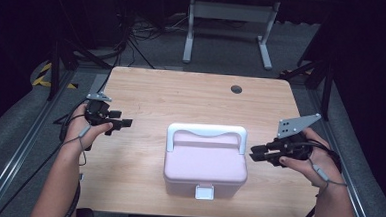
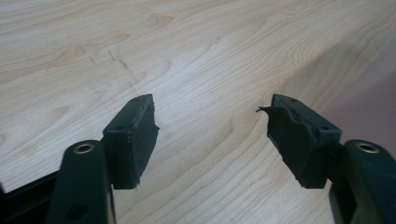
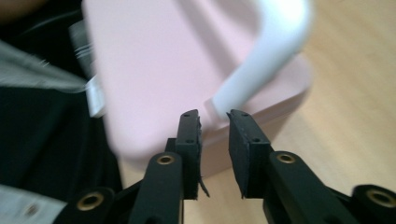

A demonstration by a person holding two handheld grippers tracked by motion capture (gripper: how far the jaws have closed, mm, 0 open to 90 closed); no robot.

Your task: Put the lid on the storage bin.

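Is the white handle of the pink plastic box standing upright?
No, the white handle lies folded flat toward the far edge of the pink plastic box's lid.

- On my high feed, the box (image 1: 205, 162) at lower centre is pale pink, lid and body alike.
- Its handle (image 1: 206, 132) is white, and so is the small latch (image 1: 204, 191) on its front edge.
- The desk (image 1: 181, 98) is light wood with a fine wavy grain; a dark round hole (image 1: 236, 89) sits at its upper right.
- I see the left claw (image 1: 125, 123) as black, and the right claw (image 1: 254, 153) black too, with a grey plate (image 1: 296, 125) dotted with dark holes above it.
- In the left gripper view, brass-coloured rivets (image 2: 84, 149) mark the black jaws.
- The floor (image 1: 224, 45) at the top of the frame is grey.
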